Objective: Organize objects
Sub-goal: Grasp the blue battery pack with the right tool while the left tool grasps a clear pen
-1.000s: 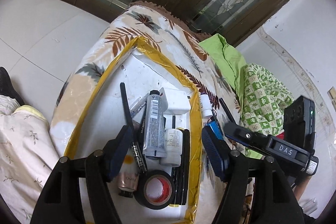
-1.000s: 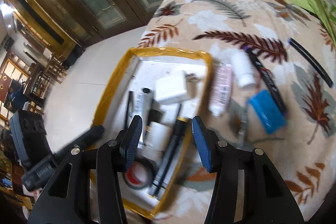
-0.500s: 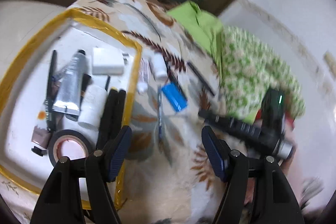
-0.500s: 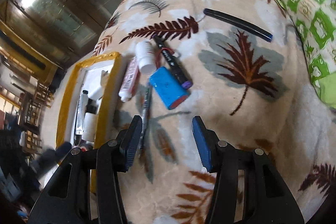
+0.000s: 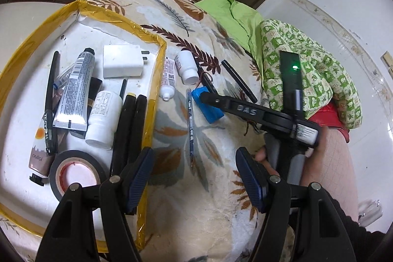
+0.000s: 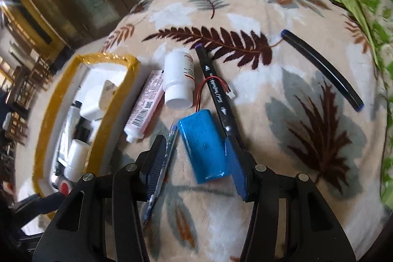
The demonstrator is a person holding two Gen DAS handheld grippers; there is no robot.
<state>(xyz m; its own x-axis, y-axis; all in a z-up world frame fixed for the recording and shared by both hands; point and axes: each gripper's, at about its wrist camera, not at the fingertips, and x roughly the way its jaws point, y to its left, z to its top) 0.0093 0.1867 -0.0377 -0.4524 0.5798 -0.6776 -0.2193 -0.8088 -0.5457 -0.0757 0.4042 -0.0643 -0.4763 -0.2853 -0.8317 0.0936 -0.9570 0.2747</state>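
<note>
My right gripper [image 6: 195, 160] is wide open, 1 finger on each side of the blue battery [image 6: 202, 145], not squeezing it. My left gripper [image 5: 196, 176] is open and empty. Farther off, the black marker [image 6: 218, 92] shows "Touch". "DAS" sits on the right gripper's arm. The yellow-edged tray [image 5: 152, 104] holds a tube [image 5: 40, 158] reading "oulisi".

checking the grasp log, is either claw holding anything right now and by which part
Nothing is held. The right claw is open astride the blue battery pack, not closed on it; the left claw is open over bare blanket.
</note>
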